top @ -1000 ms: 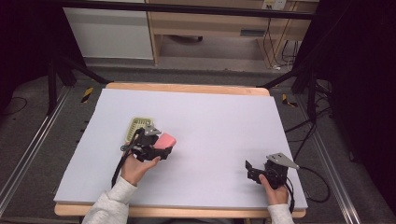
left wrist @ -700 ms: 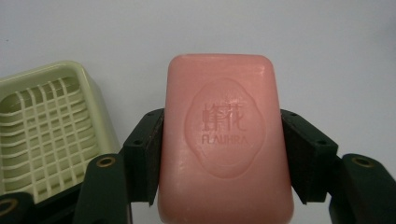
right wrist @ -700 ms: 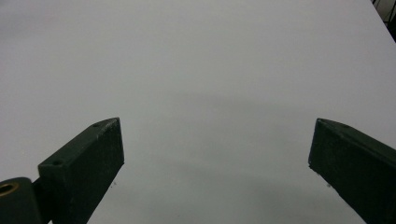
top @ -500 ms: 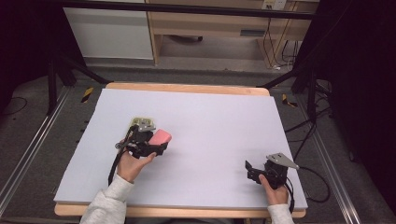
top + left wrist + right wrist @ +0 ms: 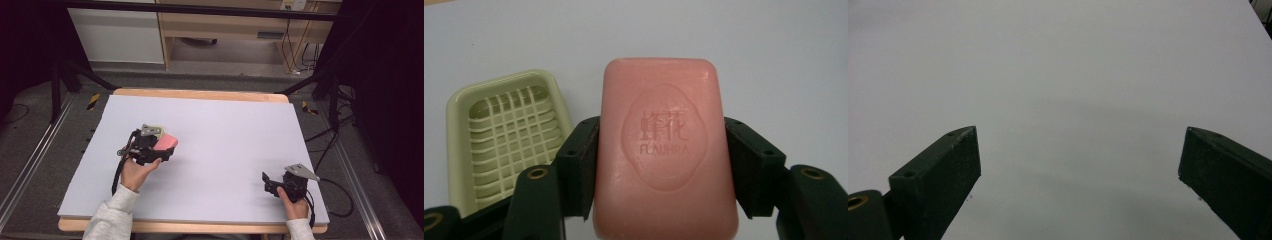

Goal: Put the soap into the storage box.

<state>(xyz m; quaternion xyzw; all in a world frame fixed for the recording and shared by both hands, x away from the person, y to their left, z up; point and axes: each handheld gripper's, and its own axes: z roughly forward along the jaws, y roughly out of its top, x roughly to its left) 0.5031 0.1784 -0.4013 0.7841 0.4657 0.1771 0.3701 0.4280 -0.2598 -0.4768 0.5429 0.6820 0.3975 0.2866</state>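
Note:
A pink bar of soap (image 5: 664,150) stamped with a logo is clamped between the jaws of my left gripper (image 5: 662,165), held above the white table. In the high view that soap (image 5: 166,142) pokes out to the right of the left gripper (image 5: 161,148), left of the table's middle. A pale green soap dish (image 5: 504,135) with a grid floor lies just left of the soap; in the high view the soap dish (image 5: 156,130) is mostly hidden behind the gripper. My right gripper (image 5: 267,181) rests near the front right edge, its jaws wide apart over bare table (image 5: 1073,100).
The white table top (image 5: 235,135) has a wooden border. Behind it stand a cabinet (image 5: 117,32) and a wooden shelf (image 5: 225,25). Cables (image 5: 330,145) trail off the right side. Black frame legs flank the table.
My left gripper has carried the soap back and to the left, toward the soap dish, which it now largely covers in the high view. The right gripper has stayed put.

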